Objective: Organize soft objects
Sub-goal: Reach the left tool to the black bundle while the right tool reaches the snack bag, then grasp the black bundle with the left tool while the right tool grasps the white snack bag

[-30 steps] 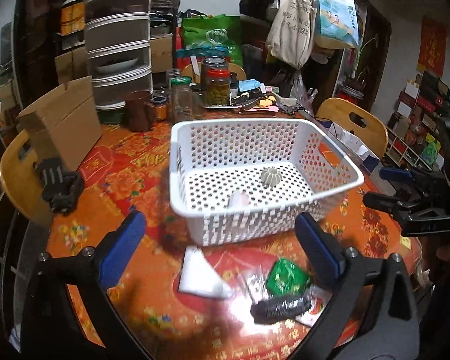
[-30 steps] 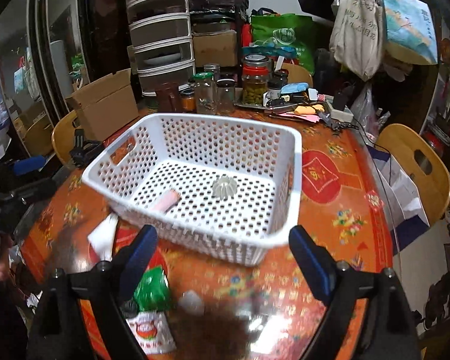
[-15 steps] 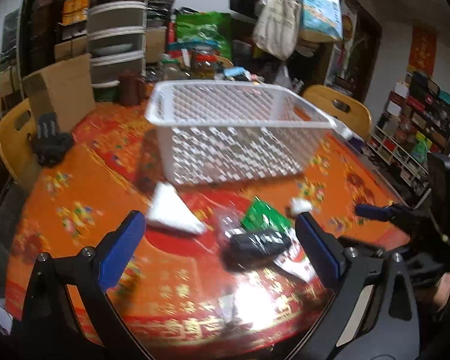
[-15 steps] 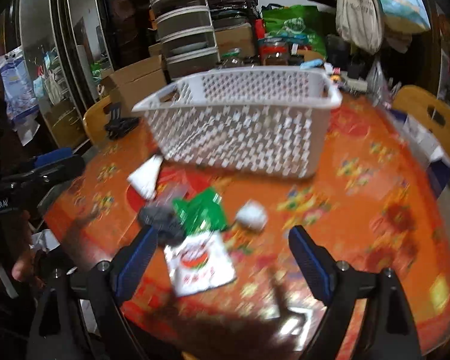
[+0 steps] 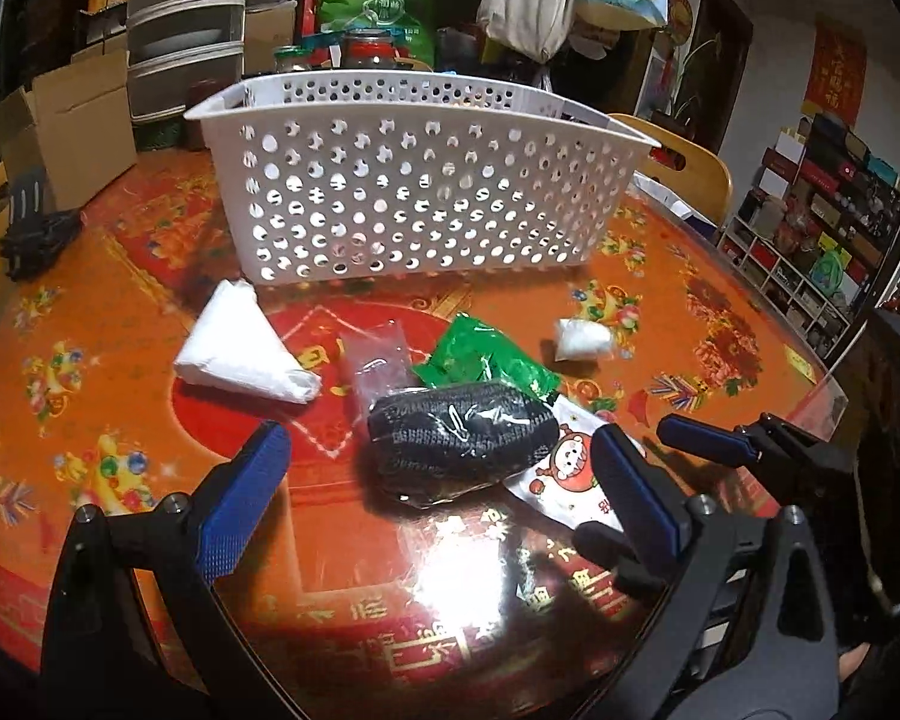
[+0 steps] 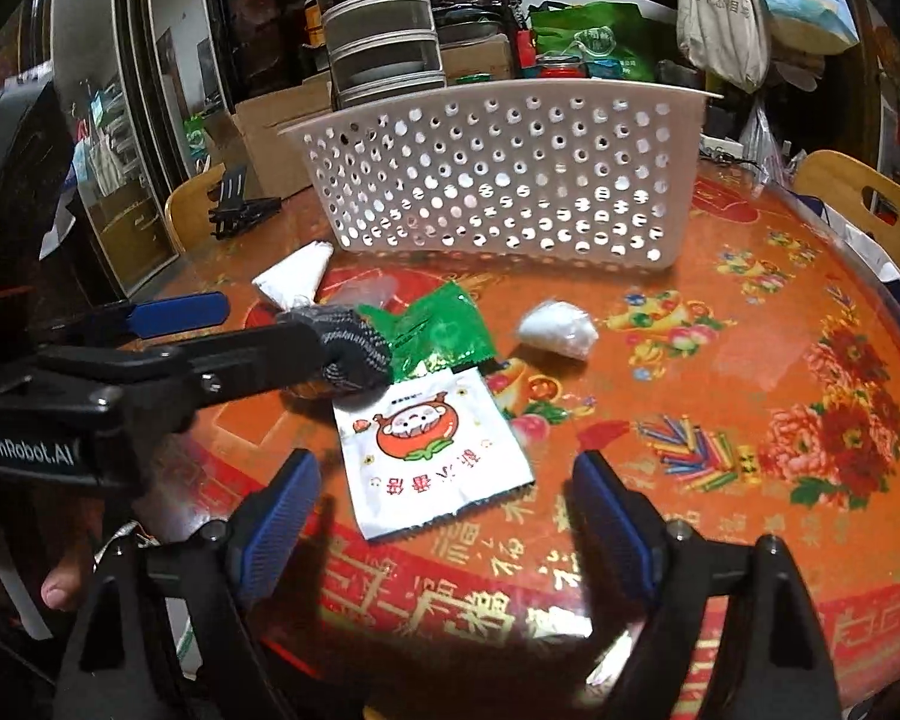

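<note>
Surface: round table under an orange-red flowered glossy cover (image 5: 120, 300), cluttered shelves, boxes and hanging bags behind it.
Soft objects: a loose cluster on the table's near half, in front of the white perforated plastic basket (image 5: 414, 180), all outside it.
Black roll: dark knitted fabric bundle in clear wrap (image 5: 462, 429) at the middle of the cluster, overlapping the green foil packet (image 5: 480, 354) and touching the white sachet printed with a red cartoon figure (image 6: 432, 450).
White pieces: folded white triangular cloth (image 5: 240, 354) towards the table's left side; small white wrapped wad (image 5: 582, 339) towards the right, apart from the rest.
Clear pouch: small transparent bag (image 5: 375, 354) between the cloth and the green packet.
Left gripper (image 5: 432, 498): blue-padded jaws spread wide and low over the table, the black roll lying between and just ahead of them, not touched.
Right gripper (image 6: 444, 516): jaws spread wide, holding nothing, the white sachet just ahead between them.
Basket: stands on the table beyond the cluster; its inside cannot be seen from either camera.
</note>
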